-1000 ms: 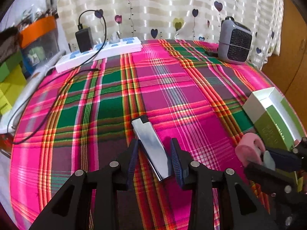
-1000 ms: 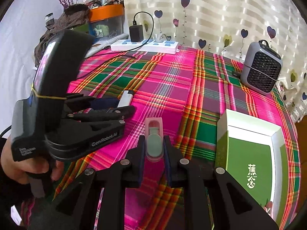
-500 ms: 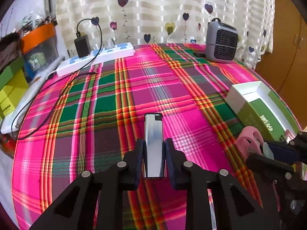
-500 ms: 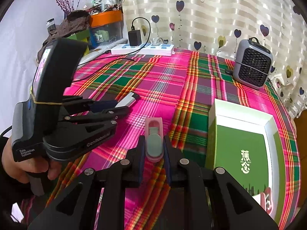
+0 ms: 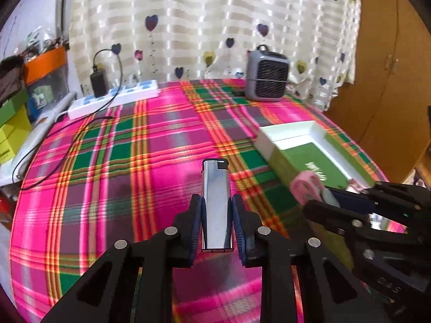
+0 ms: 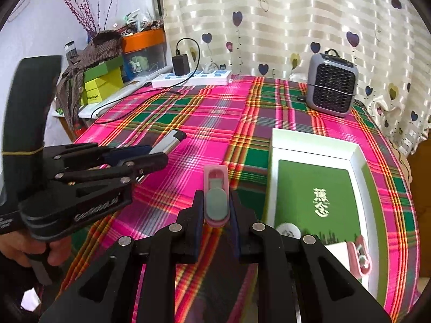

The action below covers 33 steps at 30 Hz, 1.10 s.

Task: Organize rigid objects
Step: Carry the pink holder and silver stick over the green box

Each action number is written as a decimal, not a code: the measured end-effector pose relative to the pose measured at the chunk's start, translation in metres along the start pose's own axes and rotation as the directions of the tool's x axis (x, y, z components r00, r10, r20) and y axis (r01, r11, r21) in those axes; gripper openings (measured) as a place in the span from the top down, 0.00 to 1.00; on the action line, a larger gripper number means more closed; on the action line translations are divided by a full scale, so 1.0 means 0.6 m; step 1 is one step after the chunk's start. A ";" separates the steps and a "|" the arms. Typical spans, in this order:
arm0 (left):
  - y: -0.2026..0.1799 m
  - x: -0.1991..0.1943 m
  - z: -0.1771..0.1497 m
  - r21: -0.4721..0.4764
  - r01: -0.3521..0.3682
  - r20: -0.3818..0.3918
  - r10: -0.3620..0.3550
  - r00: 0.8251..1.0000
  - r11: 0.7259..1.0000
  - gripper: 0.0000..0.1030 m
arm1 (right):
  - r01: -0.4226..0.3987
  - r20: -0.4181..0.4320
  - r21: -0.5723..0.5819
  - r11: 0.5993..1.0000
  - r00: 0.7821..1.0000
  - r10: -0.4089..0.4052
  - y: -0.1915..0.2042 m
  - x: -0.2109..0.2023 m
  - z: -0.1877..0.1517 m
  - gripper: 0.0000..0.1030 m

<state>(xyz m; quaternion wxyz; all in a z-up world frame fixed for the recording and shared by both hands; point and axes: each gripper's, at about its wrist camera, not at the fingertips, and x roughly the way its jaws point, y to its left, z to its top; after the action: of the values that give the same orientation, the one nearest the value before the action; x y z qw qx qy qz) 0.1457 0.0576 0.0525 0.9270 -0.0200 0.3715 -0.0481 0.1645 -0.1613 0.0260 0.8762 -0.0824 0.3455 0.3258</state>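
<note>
My left gripper [image 5: 216, 210] is shut on a silver lighter [image 5: 216, 193], which it holds lengthwise above the plaid tablecloth [image 5: 129, 167]. From the right wrist view the same lighter [image 6: 171, 140] sticks out of the left gripper [image 6: 150, 154] at the left. My right gripper [image 6: 216, 204] is shut on a small pink clip-like piece with a grey insert [image 6: 216, 193]; this pink piece [image 5: 307, 185] also shows at the right of the left wrist view. A green and white box [image 6: 315, 196] lies open on the table to the right, with a pink item [image 6: 359, 258] in its near corner.
A grey desk fan [image 6: 332, 88] stands at the back right. A white power strip [image 6: 192, 78] with a black charger [image 6: 180, 64] and a cable lies at the back left. Boxes and clutter [image 6: 102, 80] fill a shelf beyond the table's left edge. A hand [image 6: 32, 250] holds the left gripper.
The left gripper closed on the silver lighter and lifted it off the cloth, turning it straight. Both grippers have shifted towards the green and white box; the right one keeps its pink piece.
</note>
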 end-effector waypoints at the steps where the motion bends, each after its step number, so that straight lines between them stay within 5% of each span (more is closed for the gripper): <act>1: -0.008 -0.004 -0.001 0.003 0.009 0.004 -0.009 1.000 1.000 0.79 | 0.001 0.004 0.003 1.000 1.000 -0.001 -0.003 -0.004 -0.002 0.82; 33: -0.160 -0.018 -0.005 0.081 0.164 0.000 -0.165 0.986 0.983 0.79 | 0.063 0.075 0.095 0.993 0.995 -0.071 -0.098 -0.081 -0.048 0.82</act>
<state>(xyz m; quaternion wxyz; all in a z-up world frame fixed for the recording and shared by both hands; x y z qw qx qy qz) 0.1288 -0.0369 0.0646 0.9211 -0.0133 0.3634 -0.1394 0.1588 -0.2422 0.0320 0.9023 -0.0404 0.3228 0.2827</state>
